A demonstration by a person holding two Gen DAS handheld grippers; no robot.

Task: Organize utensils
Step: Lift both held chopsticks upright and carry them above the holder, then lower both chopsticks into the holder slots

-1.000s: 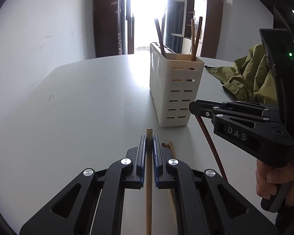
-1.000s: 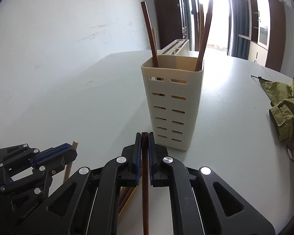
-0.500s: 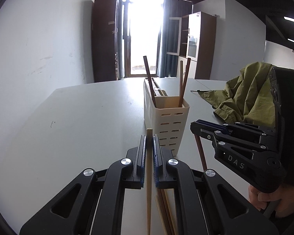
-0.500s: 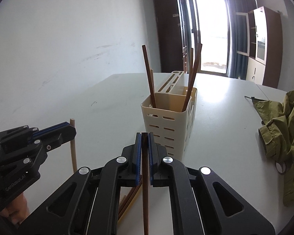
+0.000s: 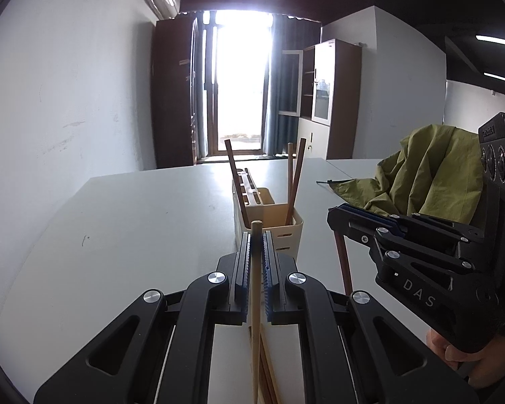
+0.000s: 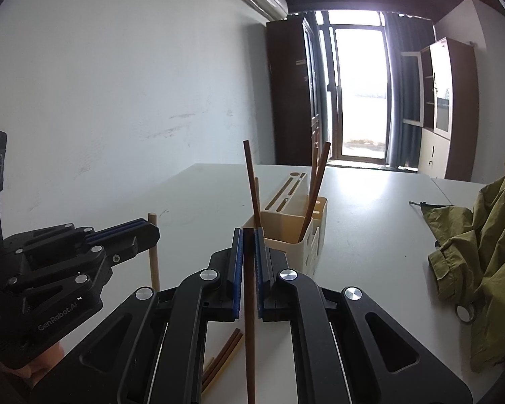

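L gripper [image 5: 255,235] is pinching a light chopstick [image 5: 254,303], jaws pressed tight on it, stick hanging near vertical below the pads w/ only a short stub sticking up. R gripper [image 6: 249,234] is doing the same w/ a dark chopstick [image 6: 249,336]. Prob gripping near the top end so the long part is hanging free for dropping into the holder [image 6: 306,249], one stick per hand. Both are hovering above the table [image 5: 134,229], just short of the holder. Holder's front compartment is already carrying a few sticks, leaning on the walls; slotted section behind looks empty. More sticks [image 6: 224,360] are lying loose on the table under the grippers, so sorting is partway. Green jacket [image 6: 481,262] is sitting off to the side, not in play
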